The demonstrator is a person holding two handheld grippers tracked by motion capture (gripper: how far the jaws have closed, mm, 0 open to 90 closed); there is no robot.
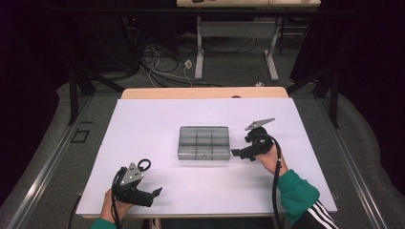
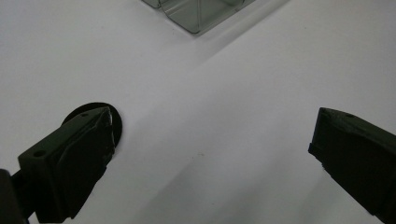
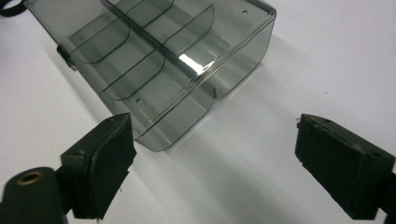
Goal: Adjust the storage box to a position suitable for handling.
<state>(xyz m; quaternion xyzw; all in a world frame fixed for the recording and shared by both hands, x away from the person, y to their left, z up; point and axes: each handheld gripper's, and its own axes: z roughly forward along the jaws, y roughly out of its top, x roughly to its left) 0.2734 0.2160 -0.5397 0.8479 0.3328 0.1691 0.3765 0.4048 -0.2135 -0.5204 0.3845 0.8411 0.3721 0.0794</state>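
1. Where the high view looks down on the white table top (image 1: 157,119), a smoke-grey clear compartment box (image 1: 204,142) sits near the middle, its dividers marking out a grid of cells. Nothing can be made out inside the cells.
2. High view, right gripper (image 1: 237,153): held in the person's right hand (image 1: 270,158), just beside the right edge of the box and pointing left toward it. Tips are close to the box wall; contact cannot be told from here. Grey three-cornered plate stands above it, cable trailing back along the green sleeve (image 1: 297,190).
3. High view, left gripper (image 1: 155,194): near-left part of the table, well apart from the box, held in the left hand (image 1: 116,208). A small black ring (image 1: 144,165) lies on the table just beyond it.
4. Left gripper view: both black jaws stand wide apart over bare white surface, nothing between them. The black ring (image 2: 116,122) shows dark behind the left jaw's tip. A corner of the compartment box (image 2: 196,16) shows at the far top edge.
5. Right gripper view: jaws wide apart, nothing gripped. The compartment box (image 3: 187,65) lies ahead; its nearest corner reaches just past the left jaw, with a bare gap of table between the jaws. Curved divider walls and a small clasp on the box's left side are visible.
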